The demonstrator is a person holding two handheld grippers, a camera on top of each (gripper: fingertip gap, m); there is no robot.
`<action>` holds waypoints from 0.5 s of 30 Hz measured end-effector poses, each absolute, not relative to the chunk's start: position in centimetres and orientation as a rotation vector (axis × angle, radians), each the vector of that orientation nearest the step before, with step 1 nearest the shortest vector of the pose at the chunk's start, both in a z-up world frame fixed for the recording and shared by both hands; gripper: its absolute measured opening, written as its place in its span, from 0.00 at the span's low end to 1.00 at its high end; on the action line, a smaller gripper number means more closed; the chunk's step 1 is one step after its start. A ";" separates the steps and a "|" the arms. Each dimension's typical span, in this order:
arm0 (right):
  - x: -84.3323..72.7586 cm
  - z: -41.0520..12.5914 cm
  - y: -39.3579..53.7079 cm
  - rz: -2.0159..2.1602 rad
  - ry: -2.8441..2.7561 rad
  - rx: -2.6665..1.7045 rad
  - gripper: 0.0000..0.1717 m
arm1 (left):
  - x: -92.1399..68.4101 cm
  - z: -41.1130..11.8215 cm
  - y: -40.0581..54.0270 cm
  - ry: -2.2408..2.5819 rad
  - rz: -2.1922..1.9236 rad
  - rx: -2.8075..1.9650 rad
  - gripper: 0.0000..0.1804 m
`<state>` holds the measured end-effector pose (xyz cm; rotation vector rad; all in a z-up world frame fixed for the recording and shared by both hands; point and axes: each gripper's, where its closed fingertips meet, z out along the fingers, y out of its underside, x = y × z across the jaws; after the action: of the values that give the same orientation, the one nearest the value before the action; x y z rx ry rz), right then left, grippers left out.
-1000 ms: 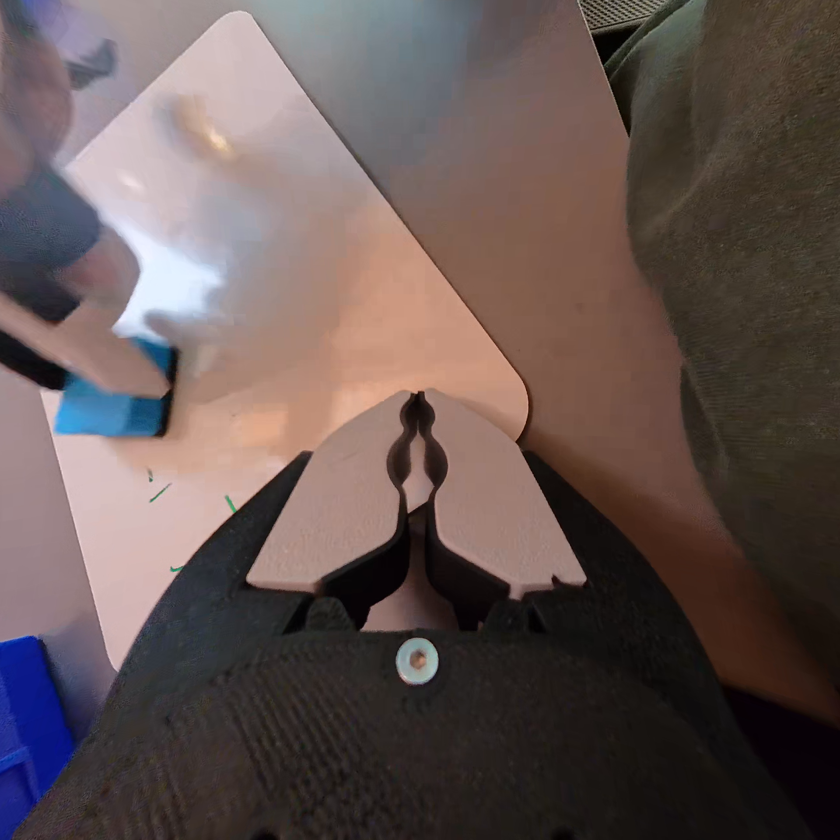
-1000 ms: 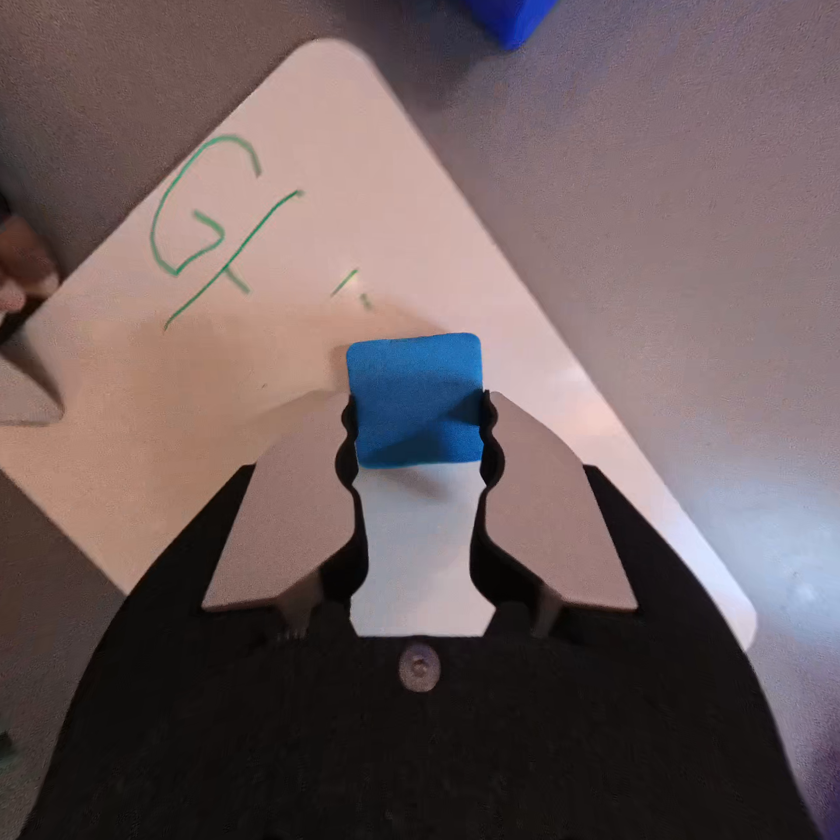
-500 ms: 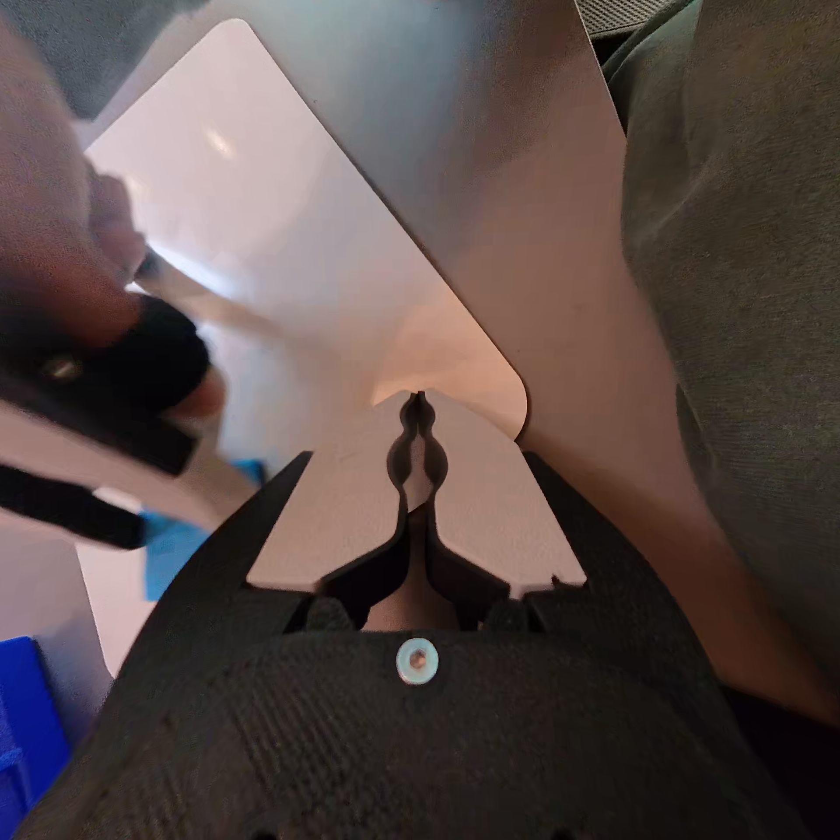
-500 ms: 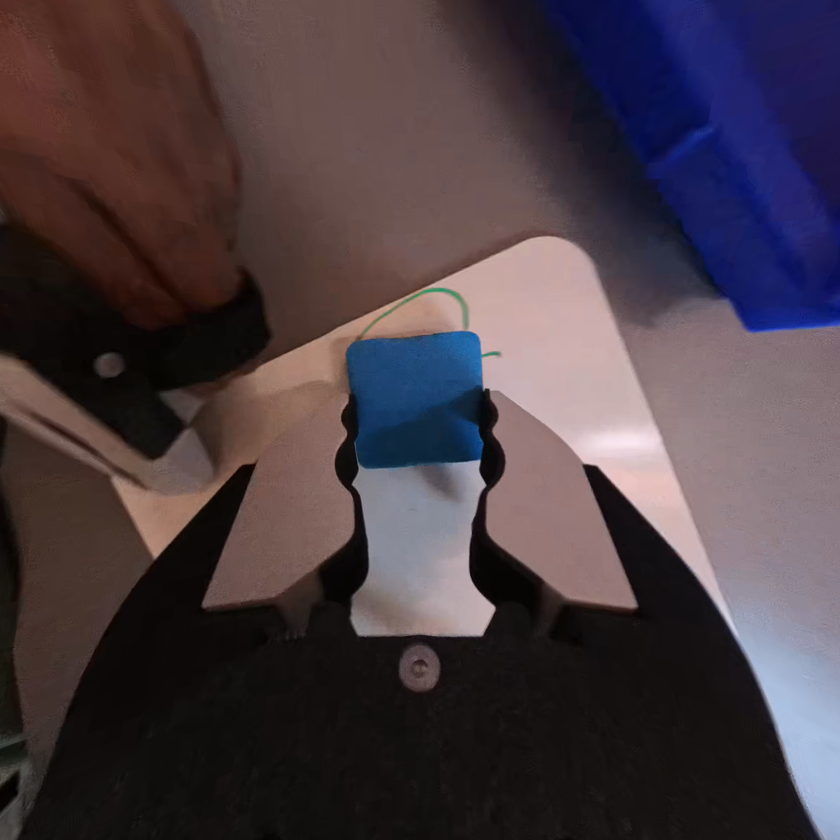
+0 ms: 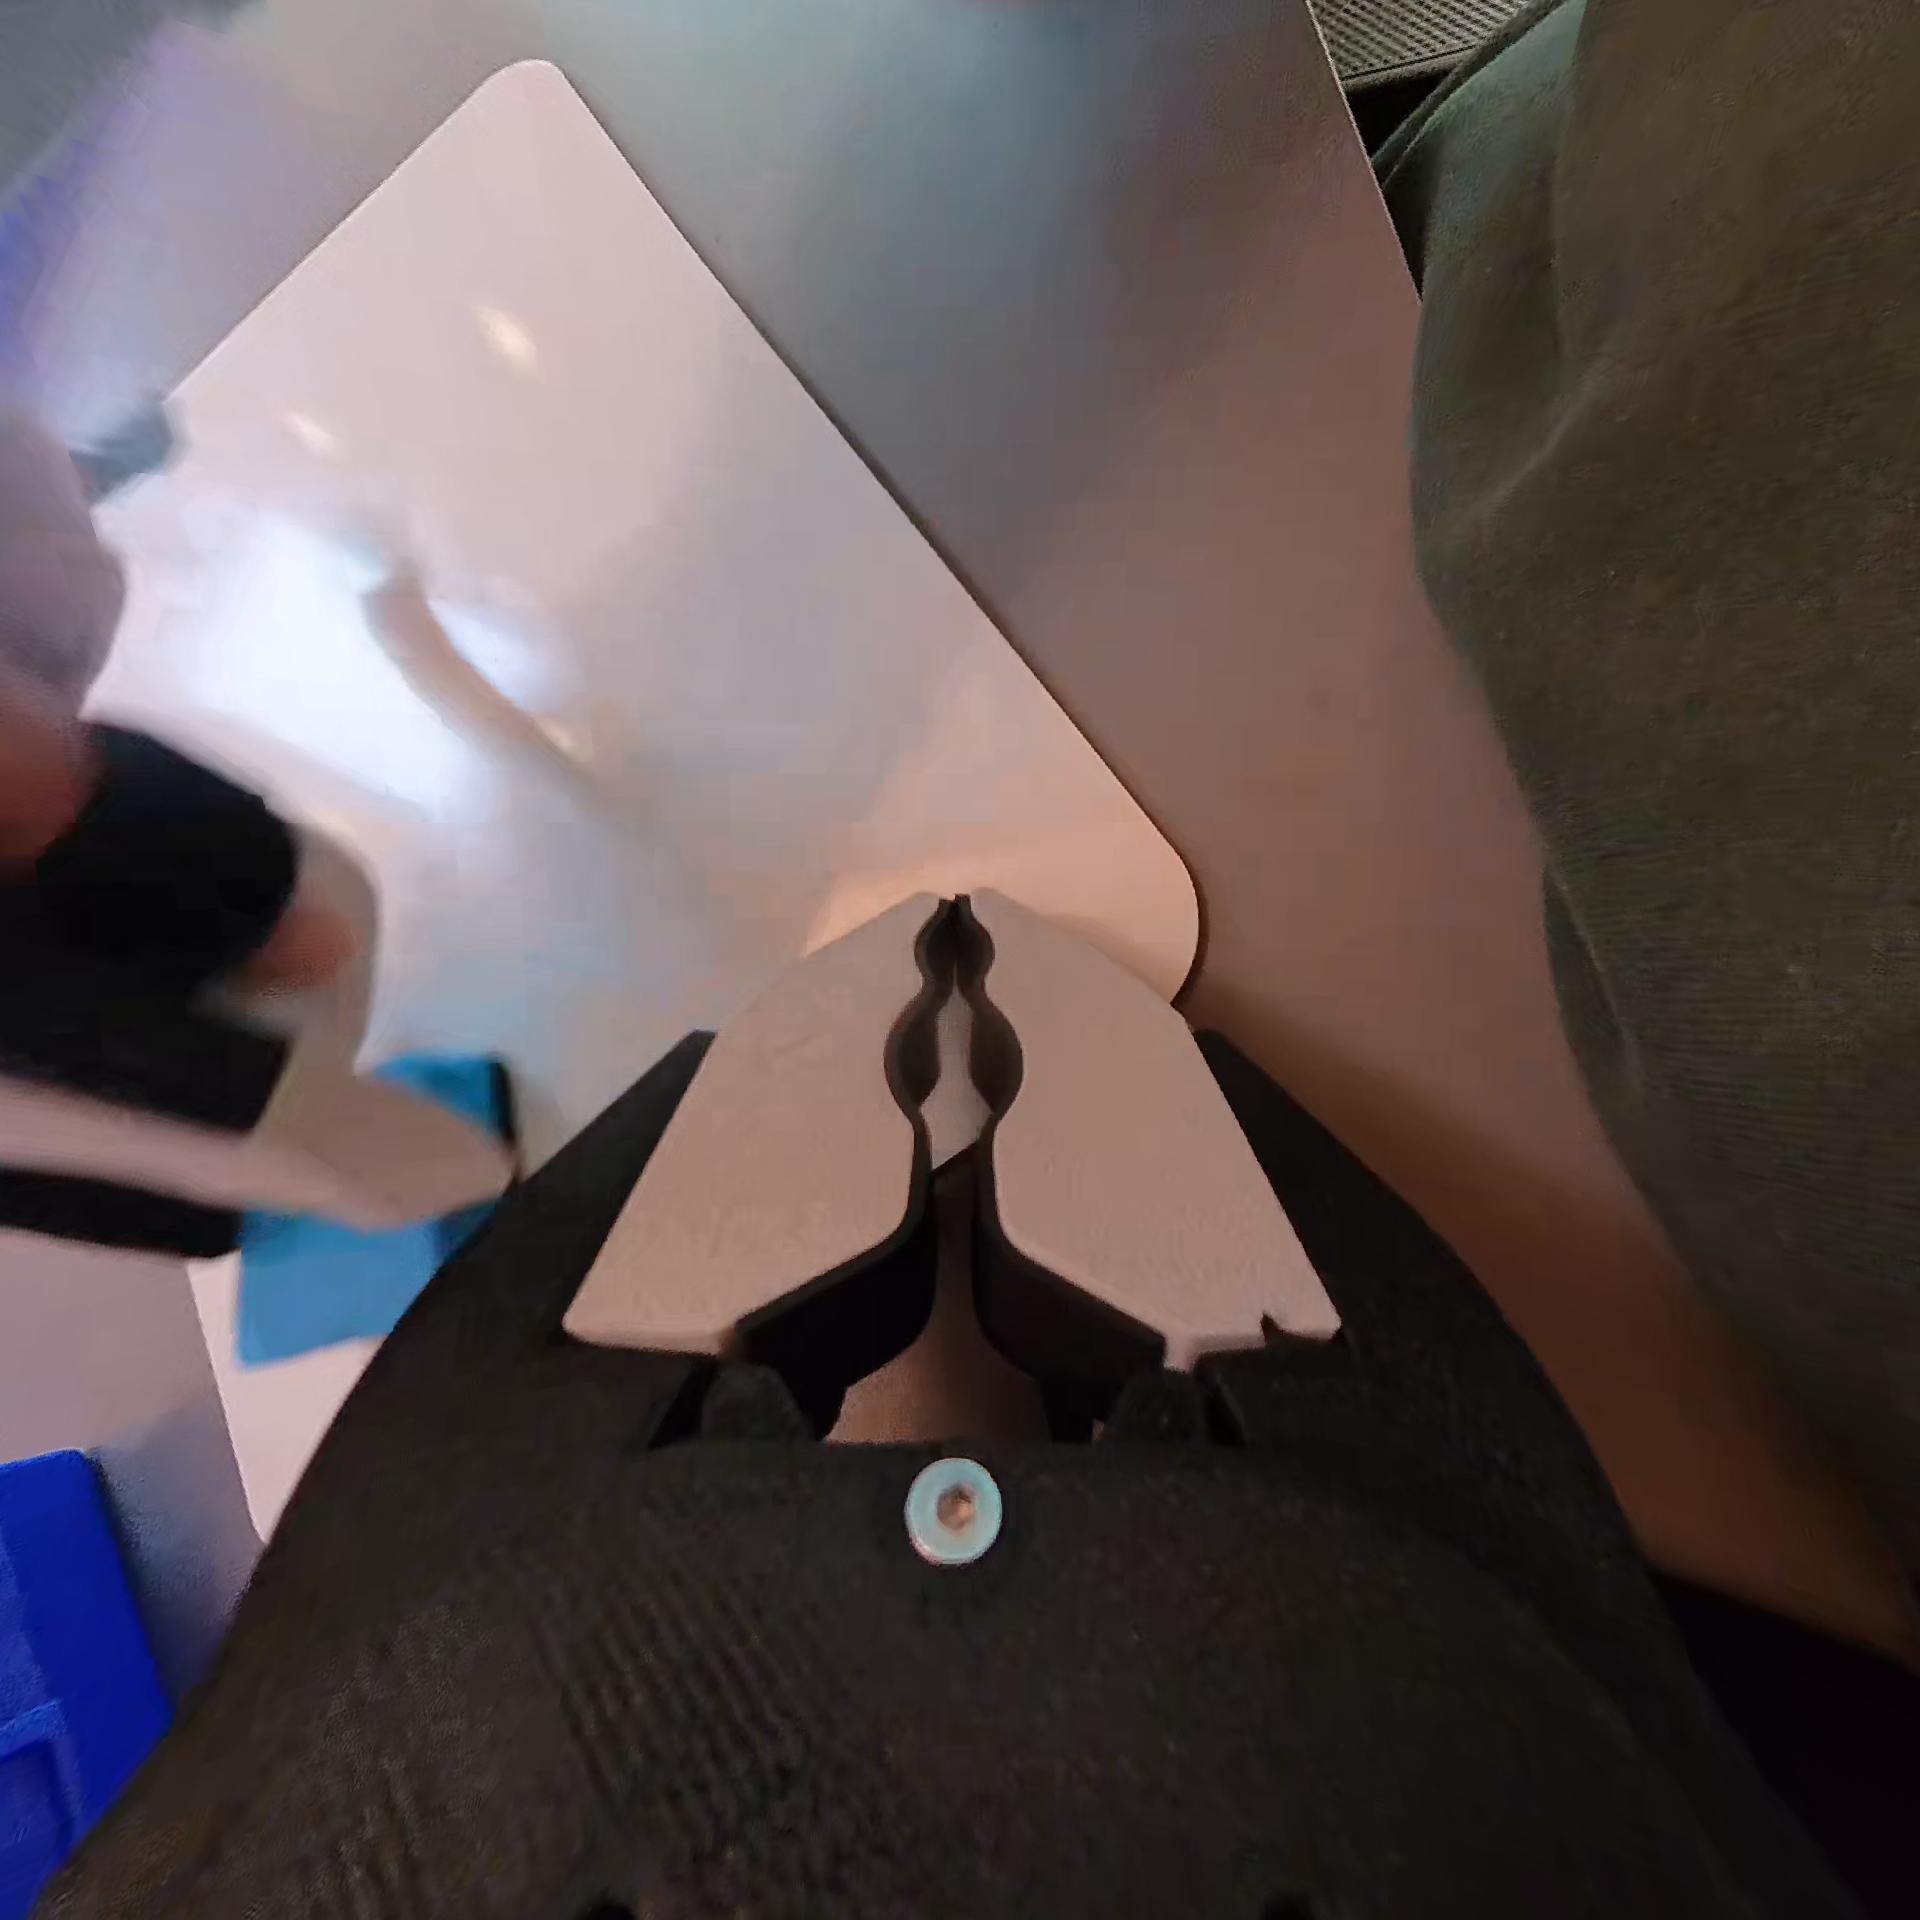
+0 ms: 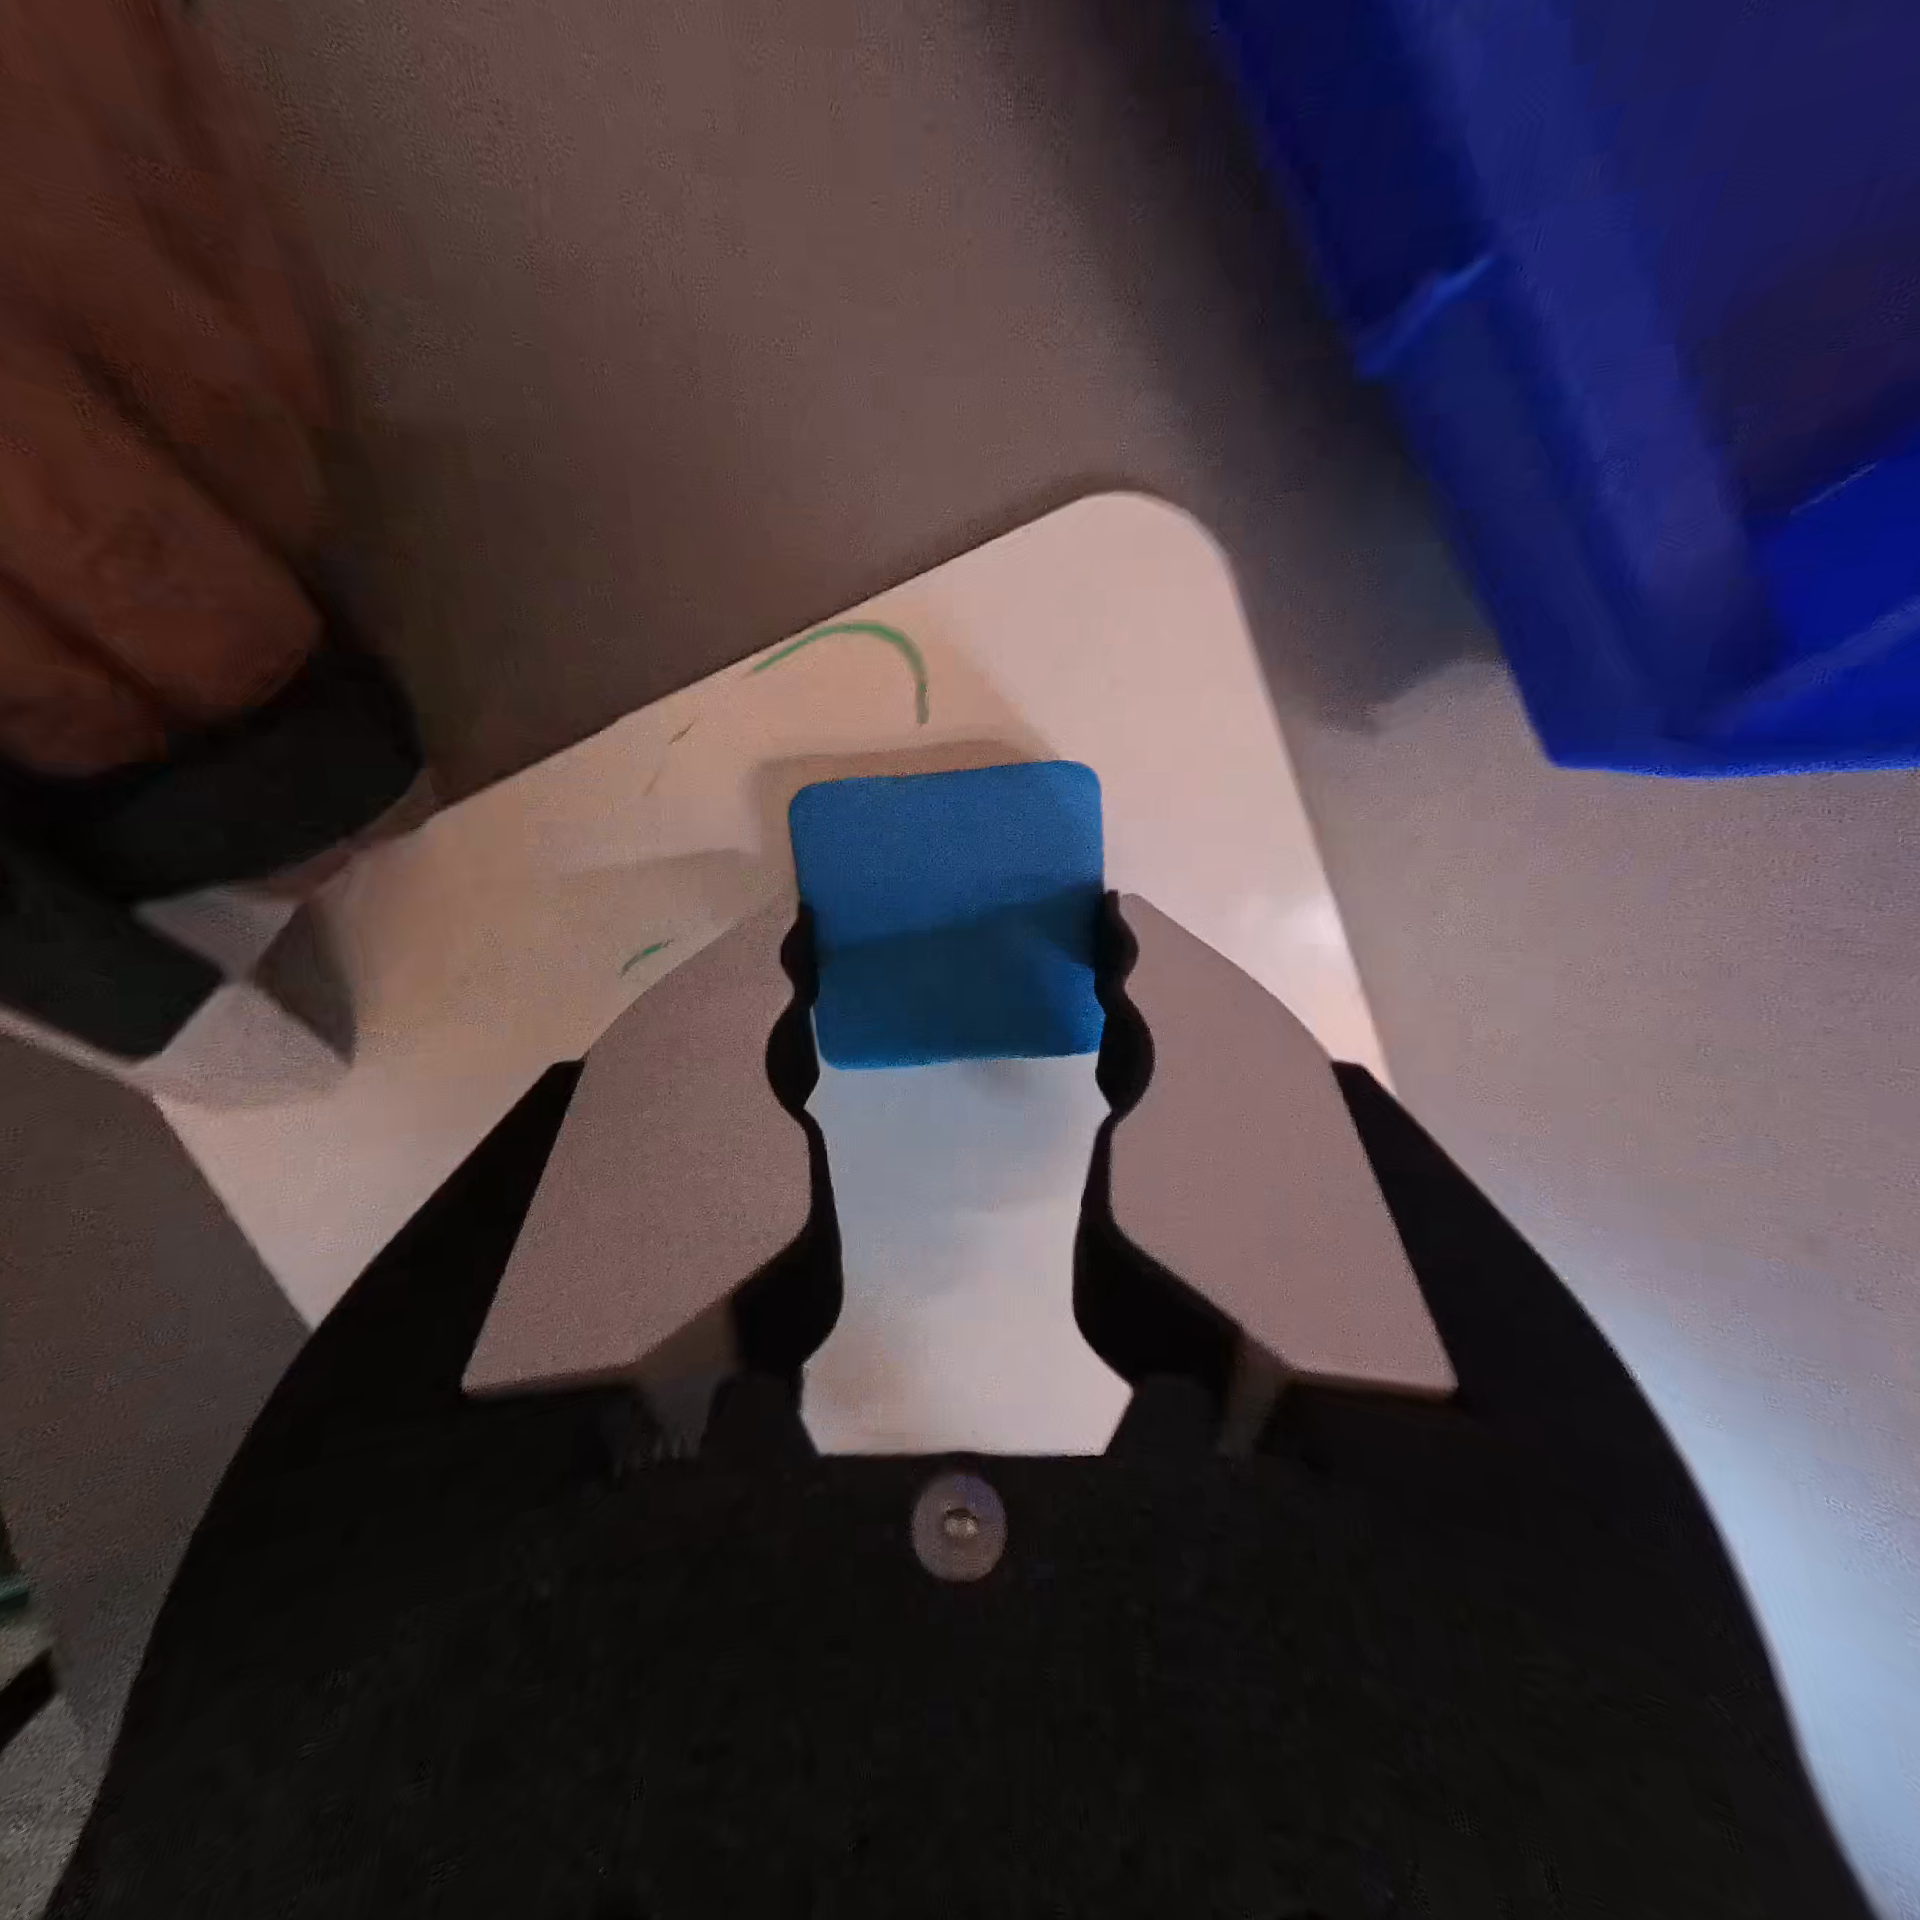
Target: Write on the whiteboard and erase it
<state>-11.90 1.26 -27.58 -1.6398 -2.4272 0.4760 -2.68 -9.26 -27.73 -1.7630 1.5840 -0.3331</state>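
1. Your right gripper [image 6: 951, 935] pinched the blue eraser [image 6: 940, 883], a pad pressed on each side, its face down on the whiteboard [image 6: 1164, 665].
2. Your left gripper [image 5: 956, 904] was pressed together on nothing, its tips resting over the board's near corner, seemingly steadying it.
3. To wipe well, you needed flat, even pressure and overlapping passes toward the remaining green marks [image 6: 883, 649].
4. The whiteboard lay flat on the grey table [image 6: 1558, 1039], glossy, round-cornered, mostly clean, with a curved stroke and small flecks left near one corner.
5. A blue bin [image 6: 1662, 312] stood just beyond.
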 end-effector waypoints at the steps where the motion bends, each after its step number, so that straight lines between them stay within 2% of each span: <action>1: -13.5 -27.6 1.6 0.510 -2.382 -1.655 0.30 | -2.7 -27.7 -9.3 1.585 -0.327 -1.761 0.01; 6: -12.3 -27.6 -2.9 0.495 -2.596 -1.442 0.30 | -2.7 -27.7 -9.3 1.585 -0.325 -1.757 0.00; 11: -15.2 -27.6 0.8 0.493 -2.465 -1.577 0.30 | -2.6 -27.7 -9.3 1.582 -0.315 -1.760 0.01; 15: -12.4 -27.5 -3.6 0.489 -2.677 -1.370 0.30 | -2.7 -27.7 -9.4 1.577 -0.315 -1.758 0.00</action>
<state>-12.42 -3.56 -27.49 -1.3703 -2.6771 0.4893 -2.69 -9.41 -27.70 -1.7578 1.5768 -0.3153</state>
